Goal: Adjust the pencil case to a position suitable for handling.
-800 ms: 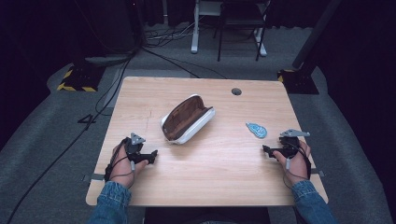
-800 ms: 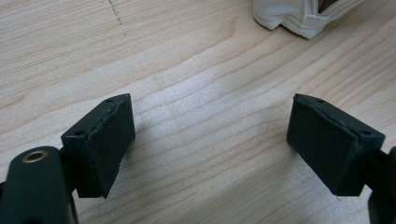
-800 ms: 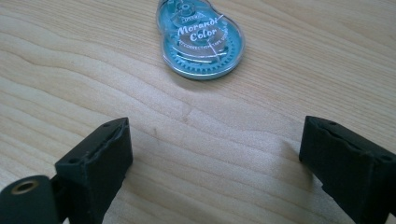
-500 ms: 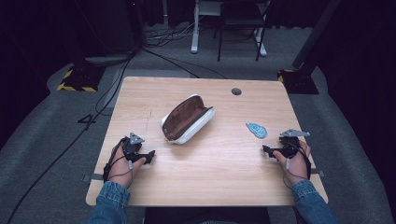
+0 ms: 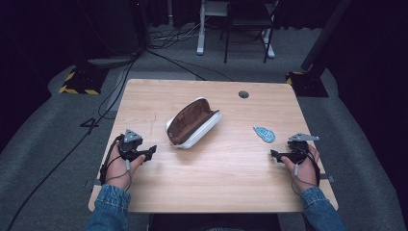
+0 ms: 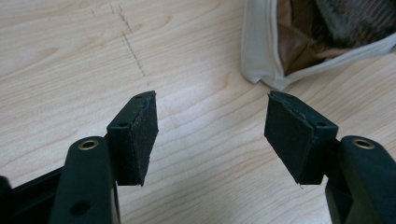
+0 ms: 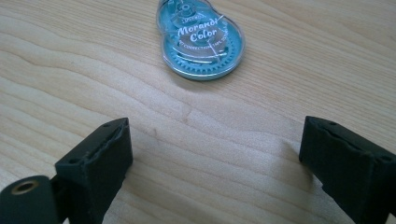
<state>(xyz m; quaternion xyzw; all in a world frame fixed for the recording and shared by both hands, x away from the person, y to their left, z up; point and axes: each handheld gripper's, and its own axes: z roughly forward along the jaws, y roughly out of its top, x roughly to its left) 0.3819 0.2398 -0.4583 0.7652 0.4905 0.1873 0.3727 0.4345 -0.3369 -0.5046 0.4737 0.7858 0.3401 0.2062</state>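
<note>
A white pouch [image 5: 194,123] with a brown lining lies unzipped and gaping at the middle of the wooden table [image 5: 211,183]. Its near corner [image 6: 299,42] shows in the left gripper view, just beyond the jaws. My left gripper [image 5: 151,151] rests at the table's left side, open, nothing between its pads [image 6: 135,135]. A teal correction-tape dispenser [image 5: 264,134] lies right of the pouch; its lettered clear shell [image 7: 201,37] sits a short way ahead of my right gripper [image 5: 274,154]. That gripper is open and empty, low over the wood.
A round cable hole [image 5: 243,94] sits near the table's far edge. Beyond the table stand a white desk frame [image 5: 202,29] and cables on grey carpet. A yellow-black striped base [image 5: 77,84] lies at the far left.
My left gripper has shifted slightly toward the near left. The right gripper, pouch and tape dispenser have stayed put.
</note>
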